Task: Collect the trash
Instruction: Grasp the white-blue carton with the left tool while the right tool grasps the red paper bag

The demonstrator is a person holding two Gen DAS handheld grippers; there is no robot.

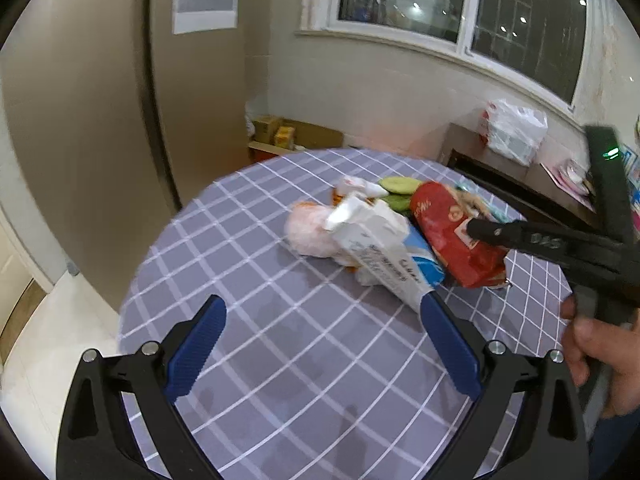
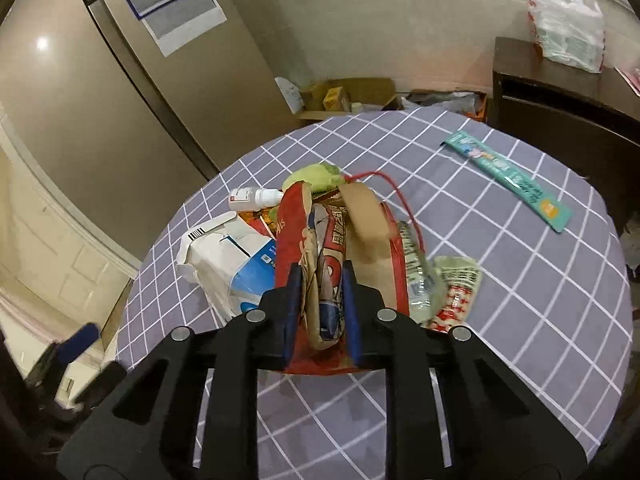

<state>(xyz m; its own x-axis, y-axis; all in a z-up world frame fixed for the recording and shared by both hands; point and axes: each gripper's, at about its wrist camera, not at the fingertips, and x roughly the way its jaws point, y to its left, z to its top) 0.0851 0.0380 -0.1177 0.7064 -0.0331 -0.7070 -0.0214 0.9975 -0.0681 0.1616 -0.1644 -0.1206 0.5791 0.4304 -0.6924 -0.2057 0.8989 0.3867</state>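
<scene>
A pile of trash lies on the round table with a grey checked cloth (image 1: 280, 360). It holds a white and blue carton (image 1: 384, 256), a red snack bag (image 1: 452, 232), a pale plastic bag (image 1: 308, 232) and green peel (image 1: 400, 186). My left gripper (image 1: 324, 344) is open and empty, just short of the carton, its right finger touching the carton's near end. My right gripper (image 2: 320, 312) is shut on the red snack bag (image 2: 332, 248). In the left wrist view the right gripper (image 1: 480, 228) reaches onto the bag from the right.
A teal wrapper (image 2: 508, 176) lies alone at the table's far right. A small white bottle (image 2: 256, 198), a clear crumpled wrapper (image 2: 420, 276) and a red-white wrapper (image 2: 452, 296) lie by the pile. A dark cabinet (image 2: 560, 96) with a plastic bag (image 2: 568, 32) stands behind; cardboard boxes (image 1: 288, 136) sit on the floor.
</scene>
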